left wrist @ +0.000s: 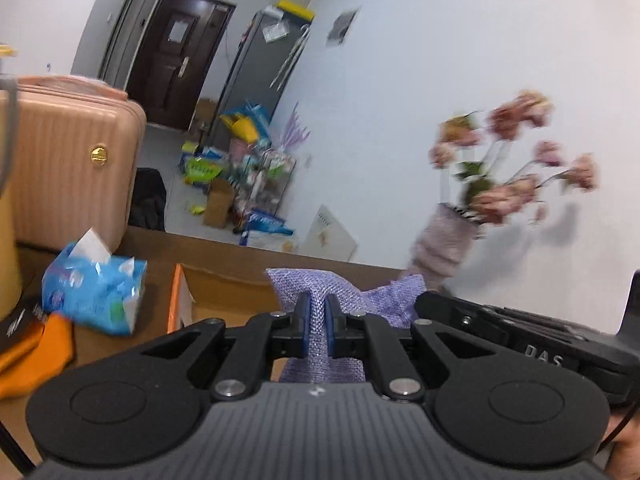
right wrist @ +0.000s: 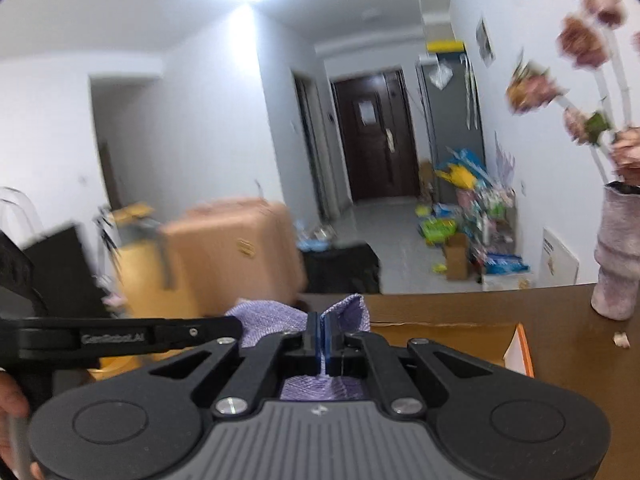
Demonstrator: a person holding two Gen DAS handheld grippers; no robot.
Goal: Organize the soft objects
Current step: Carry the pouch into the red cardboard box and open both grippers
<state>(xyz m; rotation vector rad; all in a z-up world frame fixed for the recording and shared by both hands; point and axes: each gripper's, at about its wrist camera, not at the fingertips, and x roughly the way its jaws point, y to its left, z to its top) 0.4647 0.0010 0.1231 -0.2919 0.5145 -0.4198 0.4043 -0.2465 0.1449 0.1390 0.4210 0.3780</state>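
Cloth (left wrist: 316, 312) hangs above the desk (right wrist: 560, 320), clamped in both grippers, left (left wrist: 318, 320) and right (right wrist: 321, 334). Keep your hands level, pull it taut before folding.

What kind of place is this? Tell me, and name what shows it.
Probably a lived-in flat's hallway or living area: a dark front door at the end, a pink suitcase by the table, and a vase of flowers.
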